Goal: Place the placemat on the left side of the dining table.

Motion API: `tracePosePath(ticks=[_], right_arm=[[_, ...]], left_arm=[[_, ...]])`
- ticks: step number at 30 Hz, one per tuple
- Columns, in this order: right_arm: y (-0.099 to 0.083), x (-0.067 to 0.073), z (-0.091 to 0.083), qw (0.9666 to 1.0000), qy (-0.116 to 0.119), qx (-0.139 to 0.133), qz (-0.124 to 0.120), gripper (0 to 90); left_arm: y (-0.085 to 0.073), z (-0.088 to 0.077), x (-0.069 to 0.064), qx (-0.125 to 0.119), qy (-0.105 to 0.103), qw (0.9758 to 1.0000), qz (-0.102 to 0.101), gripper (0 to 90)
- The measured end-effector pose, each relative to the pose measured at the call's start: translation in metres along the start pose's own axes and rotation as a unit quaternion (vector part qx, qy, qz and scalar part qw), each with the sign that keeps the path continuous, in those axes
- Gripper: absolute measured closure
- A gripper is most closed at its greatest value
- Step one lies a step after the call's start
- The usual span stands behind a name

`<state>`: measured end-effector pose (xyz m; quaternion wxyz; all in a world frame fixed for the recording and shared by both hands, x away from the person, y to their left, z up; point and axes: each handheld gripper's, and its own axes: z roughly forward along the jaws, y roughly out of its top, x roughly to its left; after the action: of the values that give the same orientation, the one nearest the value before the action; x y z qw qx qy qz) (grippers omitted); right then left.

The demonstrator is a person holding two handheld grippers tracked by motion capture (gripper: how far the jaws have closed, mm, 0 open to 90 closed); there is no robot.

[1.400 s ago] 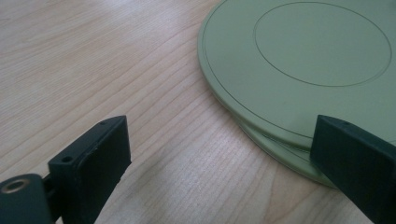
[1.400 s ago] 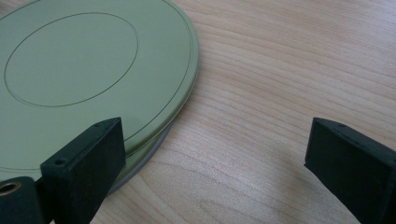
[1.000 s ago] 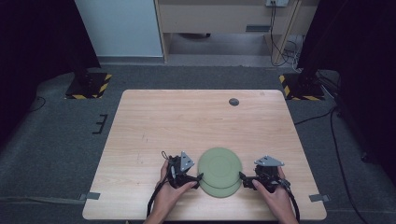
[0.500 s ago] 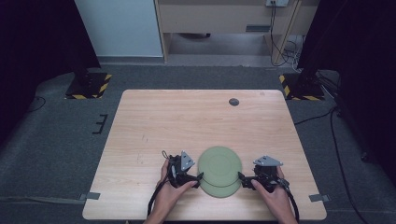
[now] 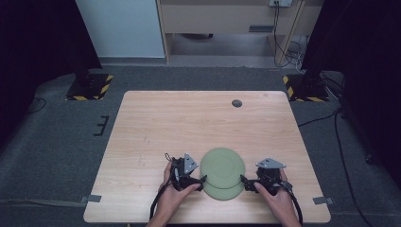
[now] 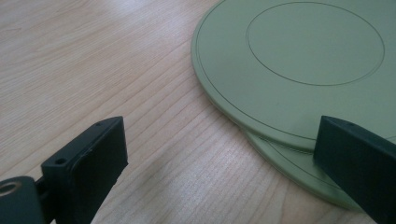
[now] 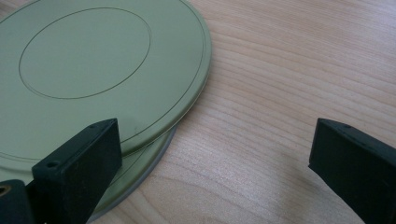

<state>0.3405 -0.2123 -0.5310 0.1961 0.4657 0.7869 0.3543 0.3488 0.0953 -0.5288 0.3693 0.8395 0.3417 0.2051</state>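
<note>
1. Two green plates lie stacked near the front edge of the wooden surface [image 5: 156,127], between the person's two hands. The upper plate [image 5: 222,166] sits shifted toward the far side, so a crescent of the lower plate [image 5: 222,193] shows at the near side.

2. That offset likely matters: it exposes the rims of both plates at different spots, so each claw could take one rim without catching the other.

3. The left claw [image 5: 198,181] rests low on the surface just beside the stack's left edge. In the left gripper view its jaws stand wide apart, holding nothing, one over bare wood and the other over the overlapping rims of the upper plate [image 6: 299,60] and the lower plate [image 6: 299,170].

4. The right claw [image 5: 247,183] mirrors it at the stack's right edge. The right gripper view shows the jaws also wide and empty, one above the upper plate [image 7: 102,60] where the lower plate [image 7: 140,170] peeks out, the other over wood.

5. Both claws are held nearly flat to the surface, apparently so a jaw can slide under or over a thin rim.

6. Judged from this, the work is at the approach stage: neither plate is gripped or lifted yet.

7. A small dark disc [image 5: 237,103] lies well apart near the far edge, clear of the hands.
</note>
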Motion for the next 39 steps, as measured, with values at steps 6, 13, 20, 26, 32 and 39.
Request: tracePosePath(ticks=[6, 13, 20, 26, 32, 39], right_arm=[[-0.0009, 0.0023, -0.0023, 1.0000, 0.004, 0.001, -0.001, 4.7], [0.0010, 0.0008, 0.0015, 1.0000, 0.002, 0.001, 0.006, 1.9], [0.0006, 0.0008, 0.0010, 1.0000, 0.000, -0.001, 0.002, 4.6], [0.0014, 0.0007, 0.0024, 1.0000, 0.002, 0.001, 0.001, 2.7], [0.0012, 0.0004, 0.0026, 1.0000, 0.000, -0.002, 0.000, 4.0], [0.0017, 0.0012, 0.0036, 1.0000, -0.001, 0.001, -0.003, 1.9]], left_arm=[[-0.0012, -0.0014, -0.0010, 0.000, -0.004, 1.0000, -0.001, 4.2], [0.0003, 0.0011, -0.0008, -0.001, 0.006, 1.0000, 0.001, 2.3], [0.0000, 0.0005, -0.0012, -0.002, 0.004, 1.0000, 0.003, 3.8], [0.0002, 0.0016, -0.0005, -0.003, 0.006, 1.0000, 0.001, 2.8], [0.0008, 0.0021, -0.0004, -0.002, 0.006, 1.0000, 0.002, 2.5], [0.0009, 0.0027, 0.0000, -0.002, 0.005, 1.0000, 0.002, 2.7]])
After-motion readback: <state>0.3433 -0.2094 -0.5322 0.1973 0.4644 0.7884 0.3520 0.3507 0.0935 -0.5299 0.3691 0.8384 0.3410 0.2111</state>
